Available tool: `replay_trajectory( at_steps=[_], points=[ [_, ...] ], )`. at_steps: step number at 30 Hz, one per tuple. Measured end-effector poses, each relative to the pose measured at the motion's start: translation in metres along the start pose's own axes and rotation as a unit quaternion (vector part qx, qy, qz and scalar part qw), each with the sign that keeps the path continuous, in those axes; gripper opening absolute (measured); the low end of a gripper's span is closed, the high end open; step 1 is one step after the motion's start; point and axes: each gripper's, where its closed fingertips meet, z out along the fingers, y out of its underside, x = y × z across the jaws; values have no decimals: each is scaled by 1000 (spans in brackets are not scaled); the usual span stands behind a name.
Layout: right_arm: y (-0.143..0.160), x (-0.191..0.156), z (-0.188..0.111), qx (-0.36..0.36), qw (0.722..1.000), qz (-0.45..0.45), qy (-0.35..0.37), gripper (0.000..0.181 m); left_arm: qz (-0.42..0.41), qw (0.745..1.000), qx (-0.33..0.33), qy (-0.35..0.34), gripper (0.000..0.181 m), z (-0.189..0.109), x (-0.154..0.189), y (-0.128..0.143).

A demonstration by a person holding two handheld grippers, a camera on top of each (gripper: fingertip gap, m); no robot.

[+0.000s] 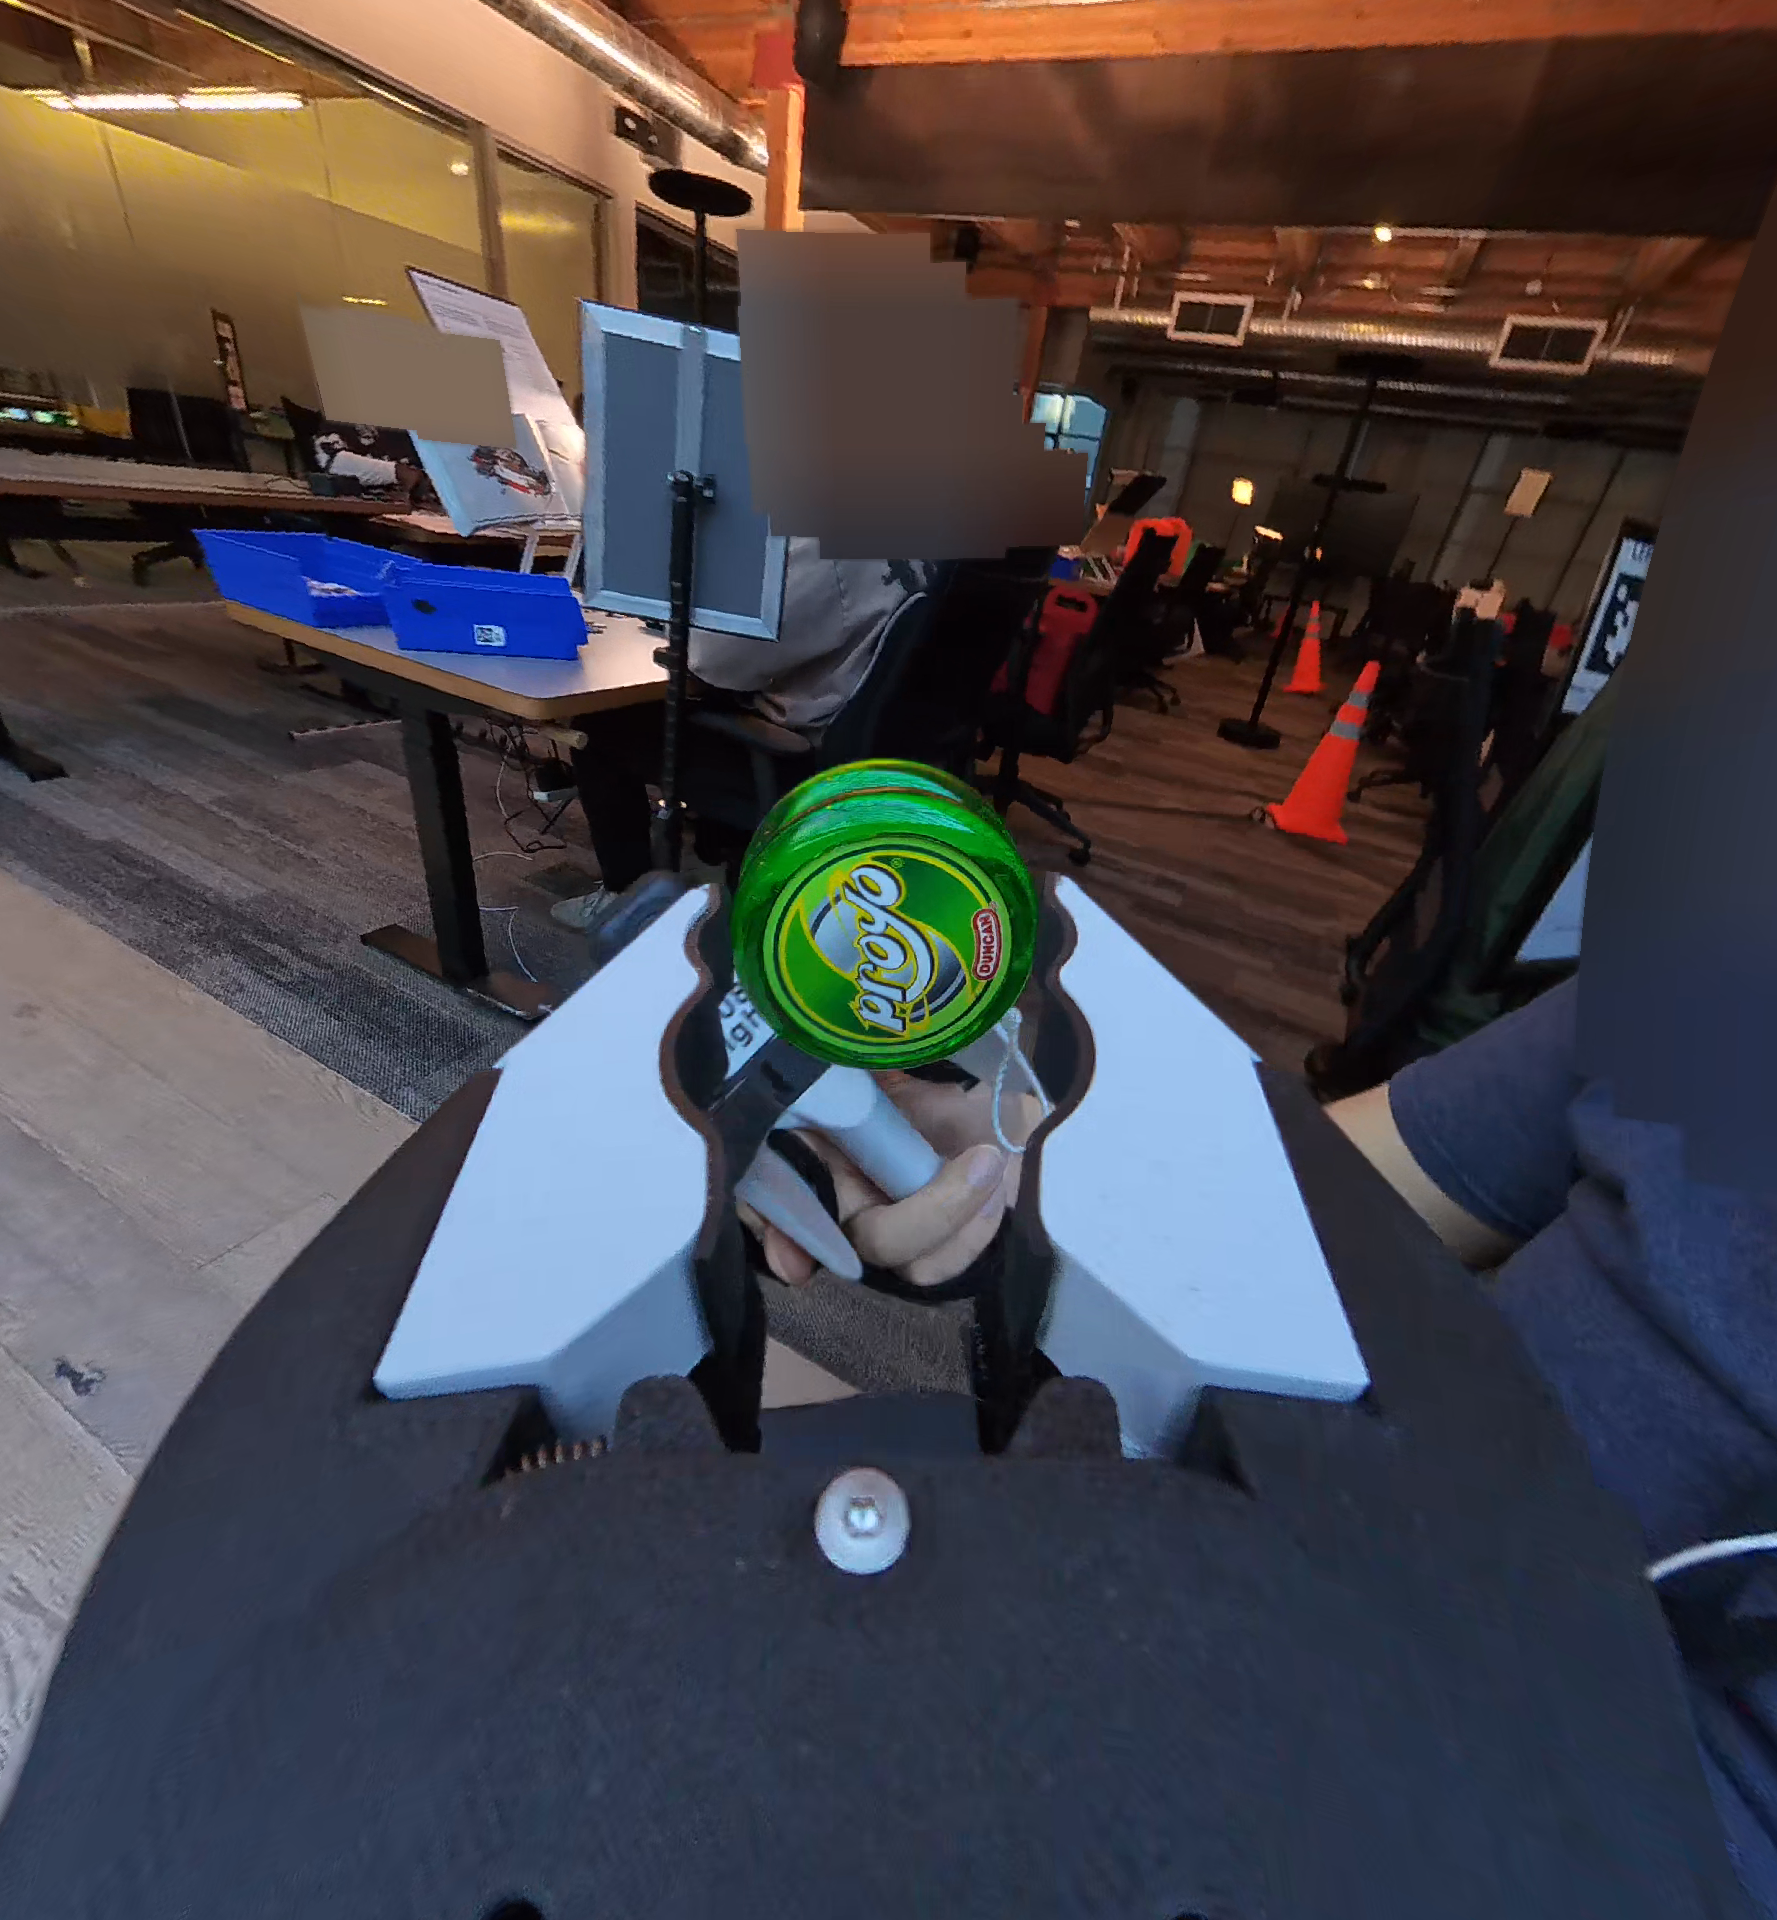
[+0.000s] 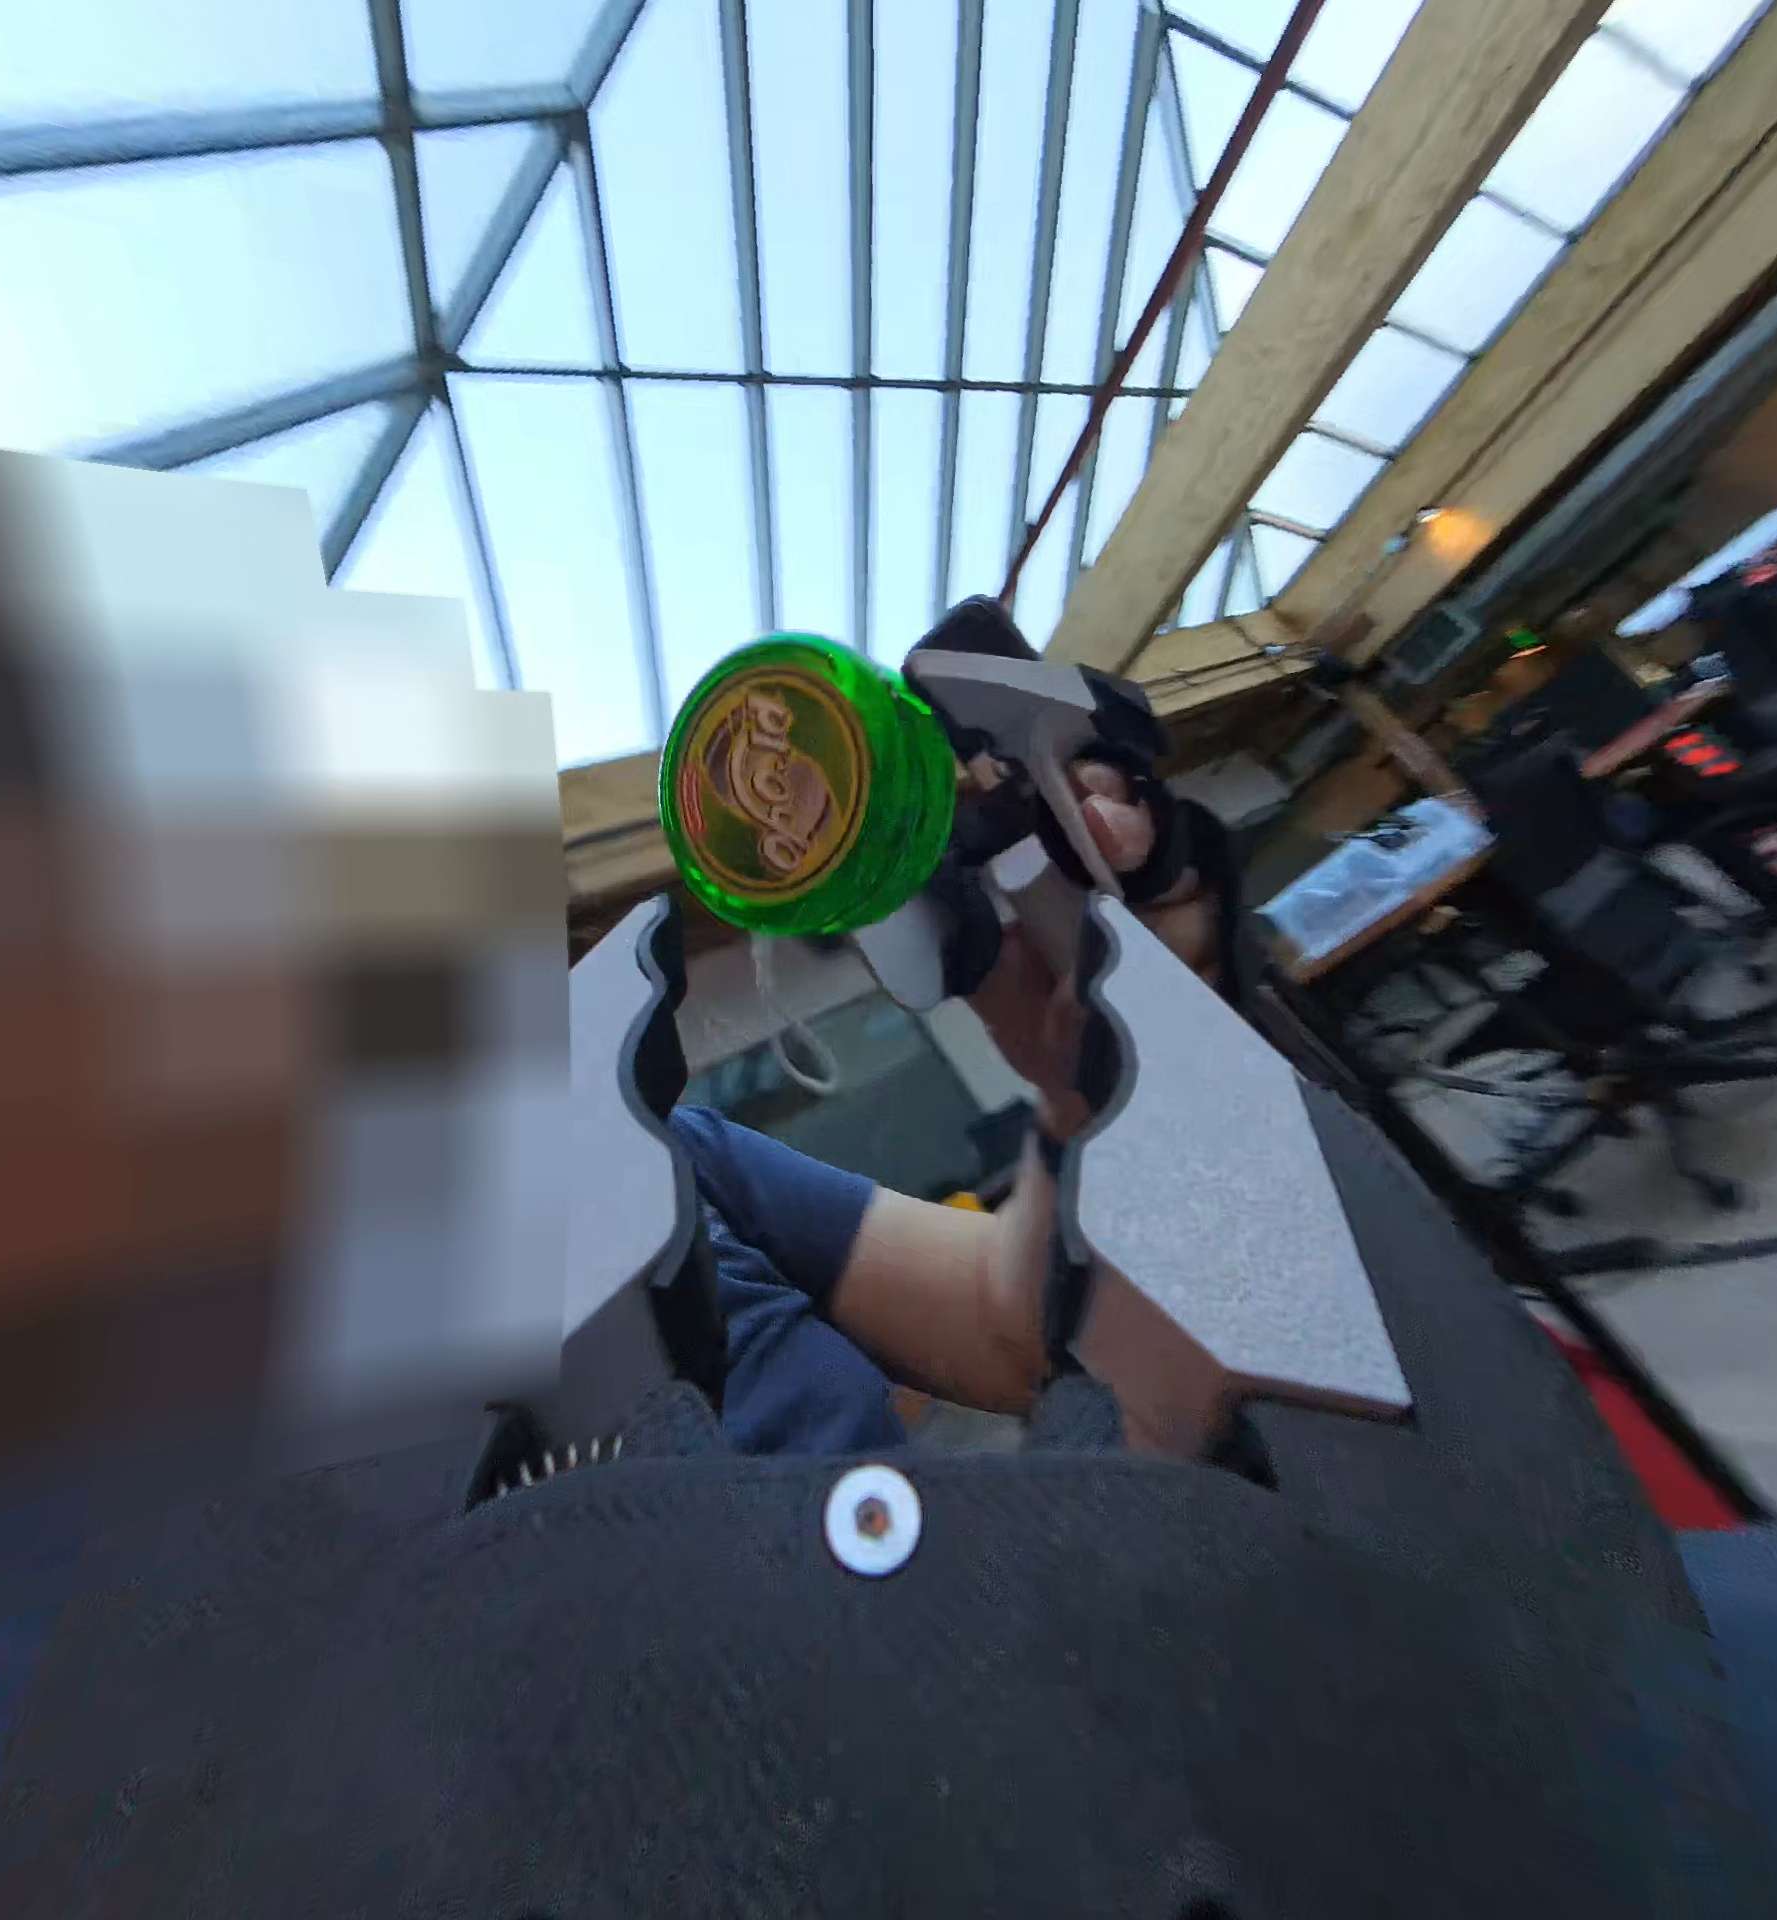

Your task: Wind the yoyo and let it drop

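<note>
A translucent green yoyo (image 1: 884,914) sits between the fingertips of my left gripper (image 1: 882,935), which is shut on its rim, with its printed face toward the camera. Its white string (image 1: 1009,1081) hangs below. In the right wrist view the yoyo (image 2: 806,784) is held up against the skylight by the left gripper (image 2: 977,717), and a loop of string (image 2: 801,1049) dangles under it. My right gripper (image 2: 879,966) is open and empty, just below the yoyo and tilted upward. Its grey fingers (image 1: 868,1138) and the hand (image 1: 931,1205) holding it show behind the yoyo.
A table (image 1: 510,675) with blue bins (image 1: 396,597) stands ahead on the left, with a seated person (image 1: 811,644) behind a panel on a stand. Orange cones (image 1: 1325,769) and office chairs (image 1: 1050,686) are to the right. My blue sleeve (image 1: 1642,1299) is close on the right. A glass skylight (image 2: 759,260) is overhead.
</note>
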Motion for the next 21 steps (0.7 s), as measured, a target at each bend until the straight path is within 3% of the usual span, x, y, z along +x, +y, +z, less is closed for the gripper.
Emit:
replay_trajectory(
  at_steps=[1, 3, 5, 7, 8, 11, 21],
  points=[
    [-4, 5, -5, -12, 997, -63, 48, 74, -14, 1000, 14, -16, 57, -3, -6, -5],
    [-21, 10, -16, -9, 967, -209, 144, 71, -43, 997, 41, -46, 57, -11, -18, -13],
    [-32, 0, -20, -5, 913, -352, 207, 61, -55, 993, 65, -78, 57, -19, -29, -21],
    [-25, -14, -11, -29, 867, -446, 219, 45, -52, 988, 81, -119, 57, -26, -40, -26],
    [-16, -17, -3, -48, 858, -463, 215, 43, -45, 986, 84, -137, 57, -28, -43, -28],
    [-1, -11, 11, -83, 869, -437, 219, 43, -25, 982, 85, -166, 56, -30, -46, -31],
    [0, -13, 12, -49, 915, -362, 172, 35, -11, 985, 76, -155, 57, -14, -35, -34]
  ],
)
